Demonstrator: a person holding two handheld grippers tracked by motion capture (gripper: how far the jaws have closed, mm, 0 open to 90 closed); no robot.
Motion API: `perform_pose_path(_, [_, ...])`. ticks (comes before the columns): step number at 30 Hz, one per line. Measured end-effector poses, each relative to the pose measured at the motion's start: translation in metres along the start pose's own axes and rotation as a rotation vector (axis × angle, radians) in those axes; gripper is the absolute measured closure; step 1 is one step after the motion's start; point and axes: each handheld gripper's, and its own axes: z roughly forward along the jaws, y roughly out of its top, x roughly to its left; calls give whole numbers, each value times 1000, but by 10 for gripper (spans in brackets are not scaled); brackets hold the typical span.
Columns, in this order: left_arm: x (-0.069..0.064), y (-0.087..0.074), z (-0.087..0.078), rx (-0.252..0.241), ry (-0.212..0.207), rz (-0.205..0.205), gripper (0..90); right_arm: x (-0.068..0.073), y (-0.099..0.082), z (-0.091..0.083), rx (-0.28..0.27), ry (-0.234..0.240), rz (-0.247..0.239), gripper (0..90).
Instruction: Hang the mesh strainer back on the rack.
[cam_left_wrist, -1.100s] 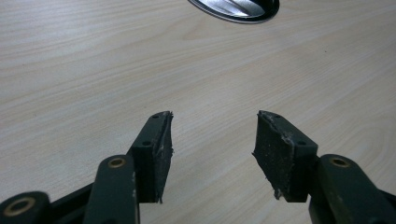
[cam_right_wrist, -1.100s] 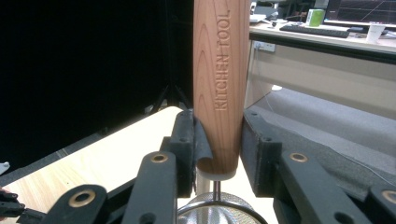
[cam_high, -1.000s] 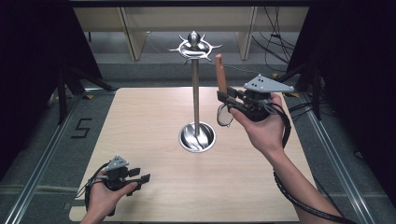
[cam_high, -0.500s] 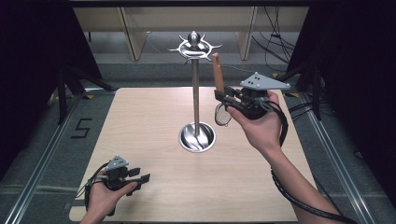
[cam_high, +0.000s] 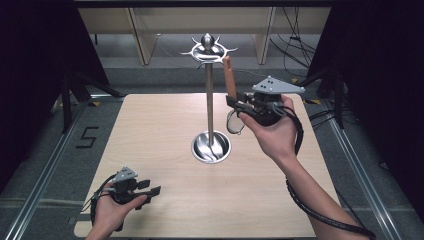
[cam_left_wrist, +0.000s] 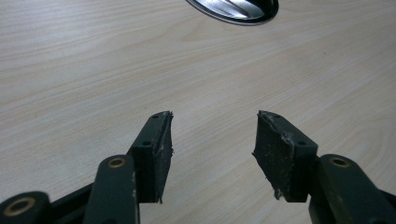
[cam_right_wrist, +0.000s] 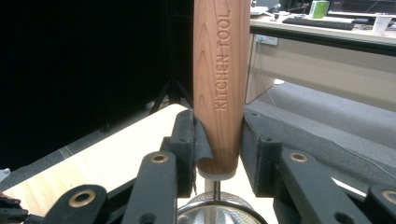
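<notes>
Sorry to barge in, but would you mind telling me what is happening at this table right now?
A person holds a gripper in each hand at a wooden table. The right gripper is raised and clamped on the wooden handle of a kitchen tool, a small strainer by the look of it, handle pointing up close to the hooks at the top of a metal stand in the middle of the table. It is not hung yet. The left gripper rests low at the near left, jaws open and empty.

Even overhead light, black surroundings; glare on steel base (cam_high: 211, 148); frames soft.
</notes>
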Motion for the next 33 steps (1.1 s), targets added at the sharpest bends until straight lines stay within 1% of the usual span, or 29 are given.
perform_pose_path(1, [0,0,0,0,0,0,452,0,0,1,9,4,6,690])
perform_pose_path(2, [0,0,0,0,-1,0,452,-1,1,2,-6,-3,-16,690])
perform_pose_path(3, [0,0,0,0,-1,-1,452,0,0,2,2,-9,3,690])
perform_pose_path(4, [0,0,0,0,-1,0,451,1,1,3,9,-4,6,690])
perform_pose_path(5, [0,0,0,-1,-1,0,452,0,1,3,1,-11,-1,690])
perform_pose_path(6, [0,0,0,-1,-1,1,451,-1,1,4,1,-13,-20,690])
perform_pose_path(7, [0,0,0,-1,-2,1,452,0,1,4,12,-7,-2,690])
perform_pose_path(8, [1,0,-1,12,-1,16,452,1,1,5,9,-4,2,690])
perform_pose_path(10, [1,0,-1,11,-1,17,452,0,1,6,4,-12,-12,690])
perform_pose_path(11, [1,0,-1,12,-2,17,452,0,1,6,6,-20,-12,690])
perform_pose_path(13, [1,0,-1,12,-1,17,452,1,1,6,13,-18,1,690])
perform_pose_path(16, [0,0,-1,5,-3,9,452,0,2,8,0,-19,-17,690])
perform_pose_path(17, [0,0,-1,5,-3,10,452,2,3,8,7,-25,-4,690])
perform_pose_path(19, [0,0,-1,6,-3,10,452,2,3,8,6,-29,-12,690])
perform_pose_path(21, [0,1,-1,5,-4,11,452,3,3,9,9,-28,-8,690])
perform_pose_path(22, [0,1,-1,9,-5,11,451,3,4,10,12,-32,-16,690])
perform_pose_path(23, [0,1,-1,7,-6,11,451,5,3,10,22,-29,16,690])
perform_pose_path(25, [1,1,-1,6,-6,11,452,3,3,12,11,-41,-22,690])
perform_pose_path(26, [1,1,-1,6,-6,11,452,4,3,12,19,-38,-8,690])
perform_pose_path(27, [1,1,-1,7,-7,10,452,3,3,14,9,-44,-19,690])
perform_pose_path(29, [0,1,-1,6,-7,10,452,3,2,15,13,-38,-10,689])
perform_pose_path(30, [1,1,-1,6,-7,14,451,4,2,15,20,-46,2,689])
perform_pose_path(31, [0,1,-1,4,-4,13,452,4,2,16,20,-42,-2,689])
perform_pose_path(32, [1,1,-2,10,-3,21,452,5,2,16,28,-47,6,689])
perform_pose_path(33, [1,1,-1,10,-2,23,452,3,1,18,26,-44,-16,689])
